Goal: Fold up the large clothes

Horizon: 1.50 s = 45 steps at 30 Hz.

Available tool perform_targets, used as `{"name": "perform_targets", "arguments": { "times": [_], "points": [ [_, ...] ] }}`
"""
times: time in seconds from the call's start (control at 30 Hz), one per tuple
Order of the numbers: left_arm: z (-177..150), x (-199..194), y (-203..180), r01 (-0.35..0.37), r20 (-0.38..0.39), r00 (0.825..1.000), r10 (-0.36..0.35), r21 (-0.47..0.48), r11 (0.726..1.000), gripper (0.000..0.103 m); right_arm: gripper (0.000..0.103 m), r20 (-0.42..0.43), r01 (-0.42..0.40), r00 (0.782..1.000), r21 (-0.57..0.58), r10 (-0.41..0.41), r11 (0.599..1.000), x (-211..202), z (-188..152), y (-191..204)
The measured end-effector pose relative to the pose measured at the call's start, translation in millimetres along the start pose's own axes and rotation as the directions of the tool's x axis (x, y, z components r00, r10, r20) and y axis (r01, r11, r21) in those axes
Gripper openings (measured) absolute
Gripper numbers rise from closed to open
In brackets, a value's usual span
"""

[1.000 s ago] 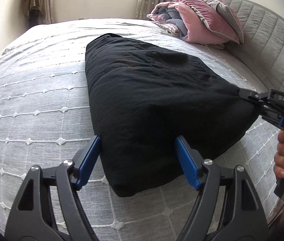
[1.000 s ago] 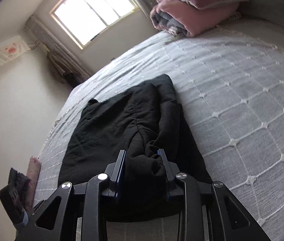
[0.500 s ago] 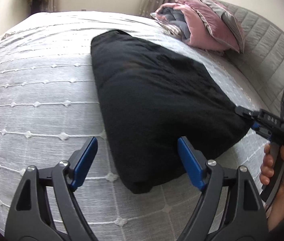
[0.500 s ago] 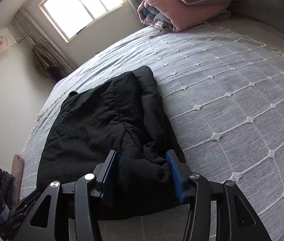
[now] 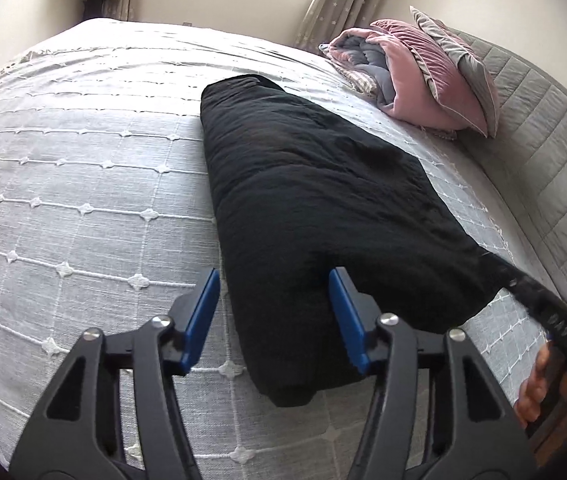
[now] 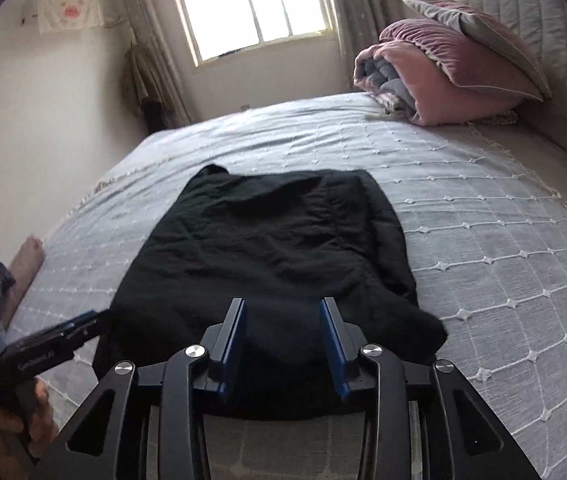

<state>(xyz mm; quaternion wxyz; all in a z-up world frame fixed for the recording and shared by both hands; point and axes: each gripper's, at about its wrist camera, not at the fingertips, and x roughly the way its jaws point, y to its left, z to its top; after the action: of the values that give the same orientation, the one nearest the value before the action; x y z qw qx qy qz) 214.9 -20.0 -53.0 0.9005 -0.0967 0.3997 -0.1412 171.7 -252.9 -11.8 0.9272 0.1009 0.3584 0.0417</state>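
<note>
A large black garment [image 5: 315,216] lies folded in a long block on the grey quilted bed [image 5: 75,184]; it also shows in the right wrist view [image 6: 267,248]. My left gripper [image 5: 273,308] is open, its blue pads on either side of the garment's near left corner. My right gripper [image 6: 283,336] is open, its pads apart over the garment's near edge. In the left wrist view the right gripper [image 5: 543,300] shows blurred at the garment's right corner. In the right wrist view the left gripper [image 6: 63,332] sits at the left corner.
A rolled pink and grey duvet [image 5: 395,72] with a pillow [image 5: 463,64] lies against the padded headboard [image 5: 543,128]. A window [image 6: 255,4] and curtains are at the far wall. A dark stand with clothes [image 6: 151,84] is in the corner.
My right gripper has opened and let go of the garment's corner, and it has swung level. The garment now lies flat. My left gripper has come closer to the near corner.
</note>
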Motion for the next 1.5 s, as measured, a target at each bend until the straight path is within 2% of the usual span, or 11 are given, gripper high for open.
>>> {"name": "perform_targets", "arguments": {
  "times": [0.1, 0.2, 0.33, 0.47, 0.6, 0.7, 0.9, 1.0, 1.1, 1.2, 1.5],
  "points": [
    [-3.1, 6.3, 0.7, 0.019, -0.008, 1.000, -0.020, 0.000, 1.000, 0.057, 0.029, -0.077, 0.068, 0.994, -0.051, -0.072, 0.996, 26.3, -8.7, 2.8],
    [-9.1, 15.0, 1.3, 0.040, -0.038, 0.998, -0.040, -0.012, 0.999, 0.057, 0.026, -0.115, 0.060, 0.991, -0.033, -0.064, 0.998, 40.0, -14.0, -8.6],
    [-15.3, 18.6, -8.5, -0.010, -0.035, 0.999, 0.012, 0.056, 0.998, 0.058, 0.015, -0.167, 0.085, 0.982, -0.024, -0.088, 0.996, 59.1, -26.1, -16.4],
    [3.0, 11.2, 3.2, 0.081, -0.097, 0.992, -0.080, 0.009, 0.997, 0.059, 0.015, -0.157, 0.085, 0.984, -0.013, -0.086, 0.996, 53.3, -24.9, -16.1],
    [28.4, 10.7, 4.7, -0.011, -0.062, 0.998, 0.017, 0.083, 0.997, 0.061, 0.019, -0.158, 0.040, 0.987, 0.043, -0.032, 0.998, 46.5, -17.3, -23.7],
    [53.2, 27.1, 3.3, -0.007, -0.077, 0.997, 0.014, 0.099, 0.995, 0.061, 0.024, -0.095, 0.033, 0.995, 0.061, -0.027, 0.998, 29.2, -7.9, -22.7],
    [115.0, 100.9, -3.7, -0.037, -0.133, 0.990, 0.050, 0.102, 0.994, 0.061, 0.026, -0.119, 0.025, 0.993, 0.083, -0.015, 0.996, 35.2, -5.0, -26.4],
    [136.4, 130.0, -0.3, -0.057, -0.135, 0.989, 0.066, 0.072, 0.996, 0.068, 0.026, -0.132, 0.001, 0.991, 0.119, 0.015, 0.993, 39.4, -0.1, -32.5],
    [150.5, 159.5, 0.7, -0.131, -0.173, 0.974, 0.143, 0.079, 0.988, 0.076, 0.026, -0.146, -0.019, 0.988, 0.153, 0.041, 0.988, 42.6, 3.0, -36.7],
    [160.5, 181.1, 6.2, -0.154, -0.223, 0.961, 0.162, 0.052, 0.987, 0.078, 0.026, -0.155, -0.014, 0.987, 0.138, 0.035, 0.990, 45.9, 4.7, -36.4],
    [183.3, 202.1, 17.5, -0.171, -0.218, 0.959, 0.180, 0.059, 0.984, 0.087, 0.026, -0.155, -0.004, 0.988, 0.128, 0.024, 0.992, 49.2, 4.0, -33.8]
  ]
}}
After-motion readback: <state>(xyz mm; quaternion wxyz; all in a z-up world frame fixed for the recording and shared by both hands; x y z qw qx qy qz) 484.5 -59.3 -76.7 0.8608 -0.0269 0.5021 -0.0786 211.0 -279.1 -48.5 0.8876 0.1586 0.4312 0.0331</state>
